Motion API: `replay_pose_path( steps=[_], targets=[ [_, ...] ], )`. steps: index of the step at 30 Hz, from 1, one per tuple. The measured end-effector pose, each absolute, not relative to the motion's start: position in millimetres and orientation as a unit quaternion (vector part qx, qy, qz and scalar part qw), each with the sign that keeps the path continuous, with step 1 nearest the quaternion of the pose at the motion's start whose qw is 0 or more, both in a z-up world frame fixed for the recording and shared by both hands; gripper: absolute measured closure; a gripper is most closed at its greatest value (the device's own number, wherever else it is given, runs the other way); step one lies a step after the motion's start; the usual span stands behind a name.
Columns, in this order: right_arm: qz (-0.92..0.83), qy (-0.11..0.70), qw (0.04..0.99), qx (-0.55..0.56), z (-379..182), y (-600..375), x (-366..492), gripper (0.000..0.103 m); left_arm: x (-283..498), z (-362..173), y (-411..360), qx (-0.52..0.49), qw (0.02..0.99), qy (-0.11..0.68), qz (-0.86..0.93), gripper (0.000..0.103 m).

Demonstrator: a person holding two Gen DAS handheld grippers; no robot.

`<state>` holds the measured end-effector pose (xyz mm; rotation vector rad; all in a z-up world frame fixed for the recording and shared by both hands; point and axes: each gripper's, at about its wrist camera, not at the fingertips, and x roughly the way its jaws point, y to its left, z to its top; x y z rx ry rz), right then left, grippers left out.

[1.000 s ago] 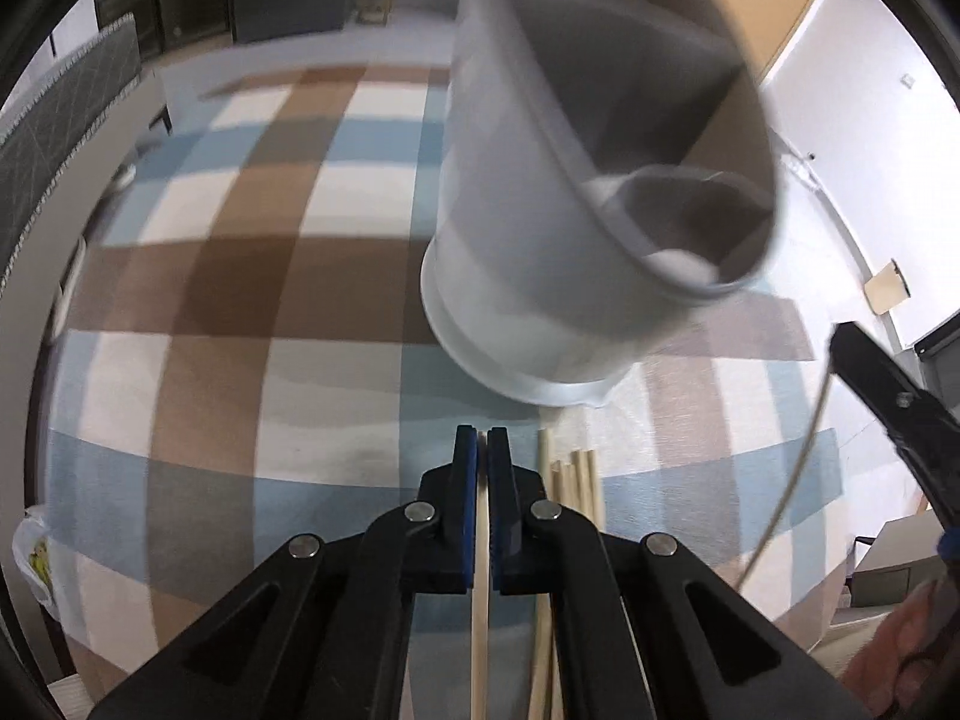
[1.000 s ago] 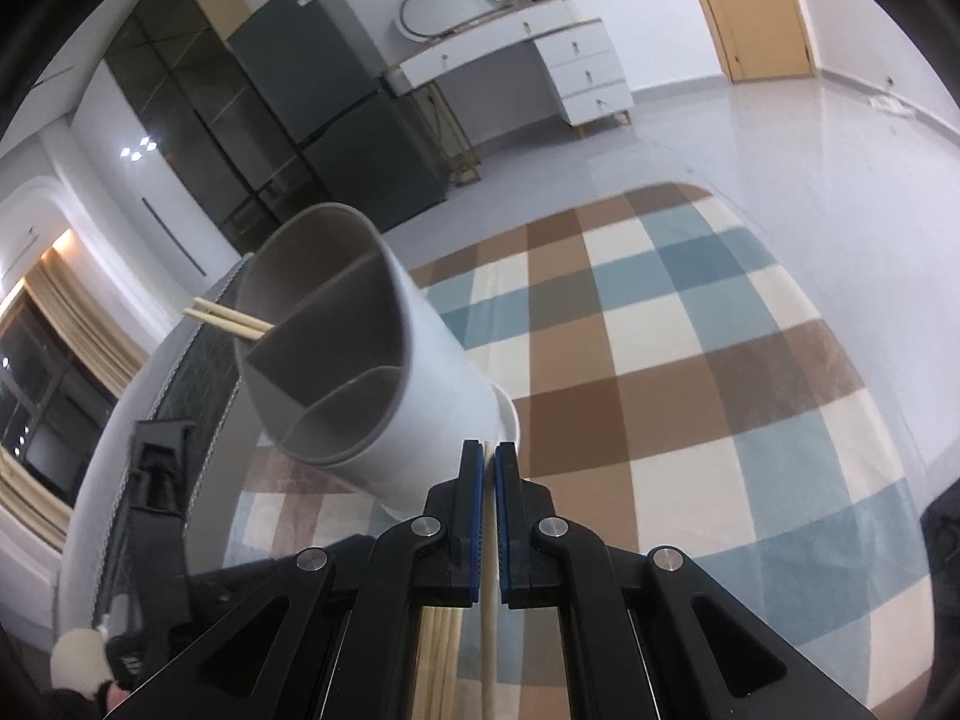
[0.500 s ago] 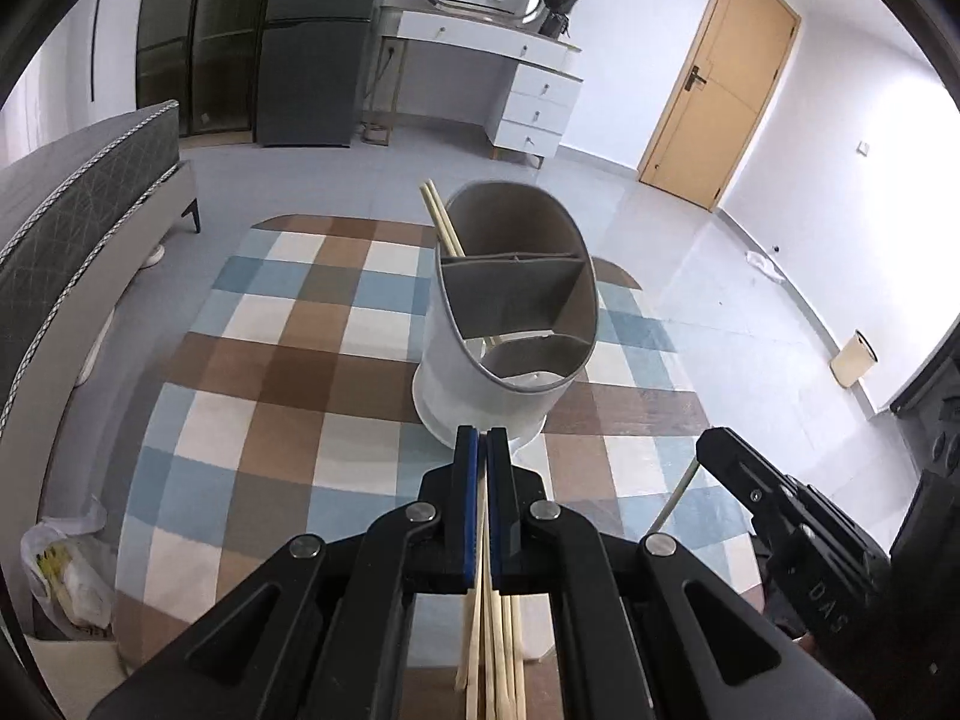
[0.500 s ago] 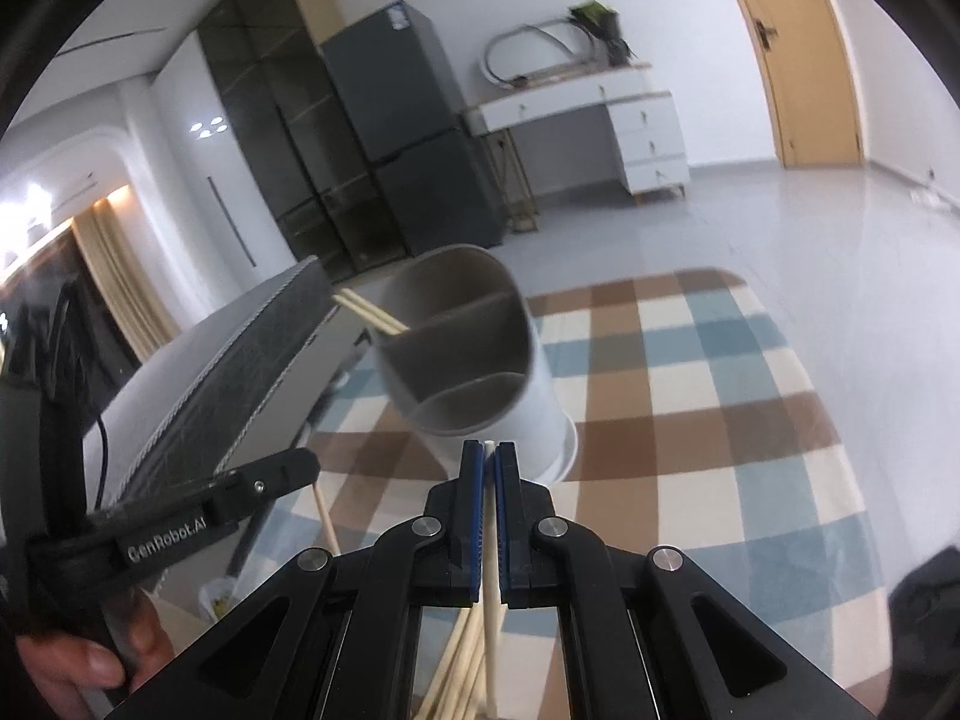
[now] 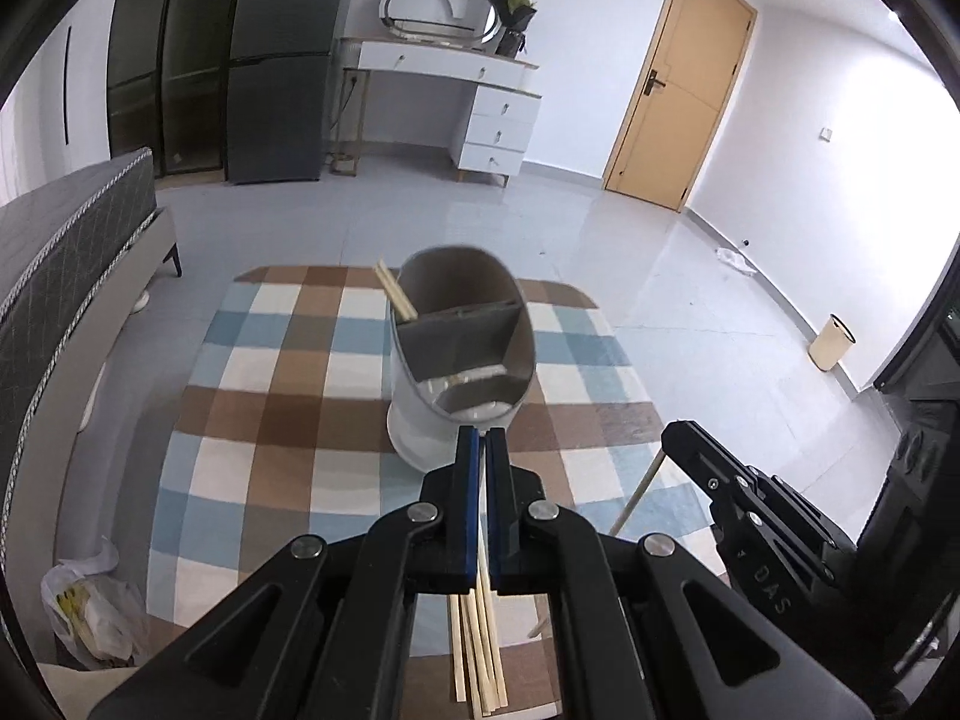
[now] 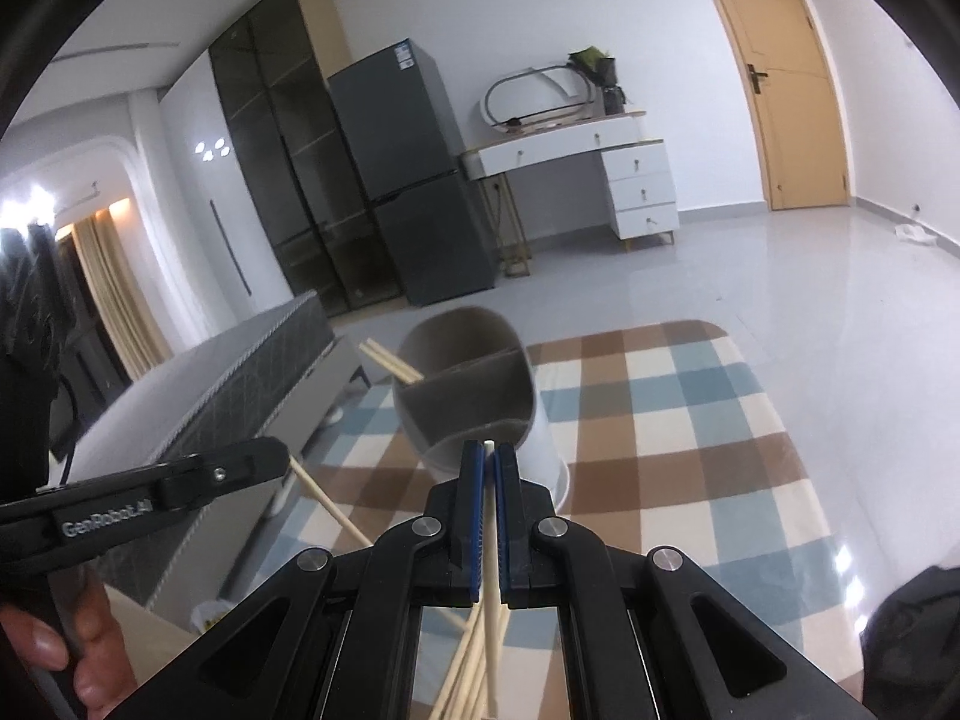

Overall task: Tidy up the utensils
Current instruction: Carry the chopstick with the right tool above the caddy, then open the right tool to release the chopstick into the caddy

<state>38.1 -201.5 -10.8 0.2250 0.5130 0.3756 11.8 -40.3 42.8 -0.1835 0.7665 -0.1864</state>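
Note:
A grey utensil holder (image 5: 462, 354) with inner dividers stands ahead; two wooden chopsticks (image 5: 393, 294) lean in its far-left compartment. My left gripper (image 5: 480, 435) is above and in front of the holder, shut on one chopstick (image 5: 481, 546). Several loose chopsticks (image 5: 477, 654) lie below it. To the right, my right gripper (image 5: 675, 435) grips another chopstick (image 5: 636, 492). In the right wrist view, the right gripper (image 6: 487, 450) is shut on its chopstick (image 6: 492, 540), level with the holder's (image 6: 468, 384) near rim. The left gripper (image 6: 279, 453), held by a hand, carries its stick (image 6: 330, 504).
A checked rug (image 5: 288, 420) lies under the holder. A dark bed (image 5: 54, 276) runs along the left. A fridge (image 6: 408, 180), a white dresser (image 5: 480, 114) and a door (image 5: 678, 90) stand at the back. A plastic bag (image 5: 90, 606) sits low left, a bin (image 5: 831, 342) at the right.
Both grippers have risen and drawn back from the holder, which now looks smaller and farther off. Each still grips its chopstick.

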Motion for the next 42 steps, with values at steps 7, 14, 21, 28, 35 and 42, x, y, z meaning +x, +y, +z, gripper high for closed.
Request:
replay_pose_path(
  steps=[7, 14, 21, 28, 35, 42],
  targets=[
    [0.186, 0.226, 0.949, 0.117, 22, -210, 52, 0.100, 26, 77, -35, -0.101, 0.922, 0.358, -0.111, 0.103],
    [0.203, 0.186, 0.957, 0.091, 75, -203, 88, 0.100, 58, 127, -26, -0.120, 0.933, 0.317, -0.118, 0.103],
    [0.234, 0.142, 0.961, 0.038, 126, -173, 141, 0.100, 101, 159, -12, -0.130, 0.942, 0.287, -0.118, 0.103],
    [0.266, 0.122, 0.956, -0.009, 126, -135, 182, 0.100, 138, 153, 1, -0.134, 0.944, 0.279, -0.113, 0.103],
    [0.293, 0.125, 0.947, -0.034, 94, -109, 209, 0.100, 157, 118, 14, -0.154, 0.935, 0.302, -0.106, 0.103],
    [0.315, 0.136, 0.938, -0.050, 66, -106, 215, 0.100, 164, 87, 26, -0.179, 0.921, 0.331, -0.105, 0.103]
  ],
)
